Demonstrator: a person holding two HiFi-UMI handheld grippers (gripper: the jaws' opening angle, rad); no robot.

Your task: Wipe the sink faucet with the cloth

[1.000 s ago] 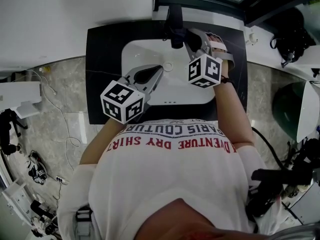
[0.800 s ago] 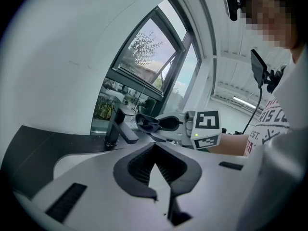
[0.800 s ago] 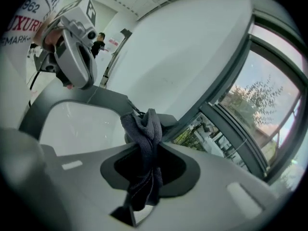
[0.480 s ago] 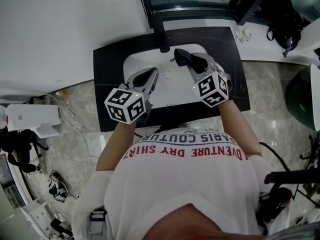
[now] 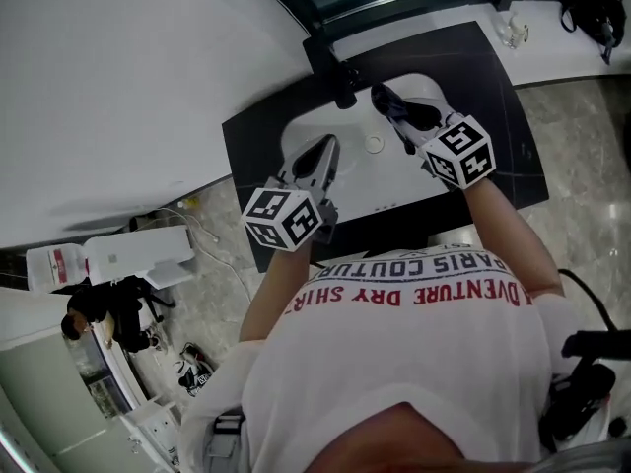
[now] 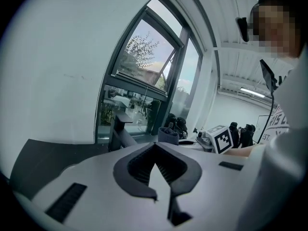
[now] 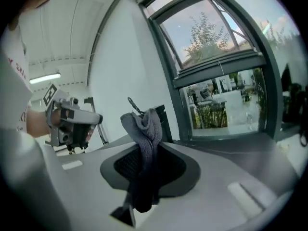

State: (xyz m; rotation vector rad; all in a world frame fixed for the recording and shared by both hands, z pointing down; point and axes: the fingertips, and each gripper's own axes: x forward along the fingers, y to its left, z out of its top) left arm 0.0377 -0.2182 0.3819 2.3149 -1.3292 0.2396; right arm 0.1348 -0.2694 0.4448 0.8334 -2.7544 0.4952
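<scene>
Cloth (image 7: 144, 123) pinched upright in right tongs (image 7: 144, 150).

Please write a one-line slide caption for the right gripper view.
Right gripper shut on a grey cloth, the dark faucet standing behind it.

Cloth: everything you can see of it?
Grey knitted-looking cloth, bunched into a folded lump, clamped between the shut jaws of the right gripper. Its top sticks out past the jaws, the other end trails back darker. Held over the white sink, close to the dark faucet; contact cannot be told.
</scene>
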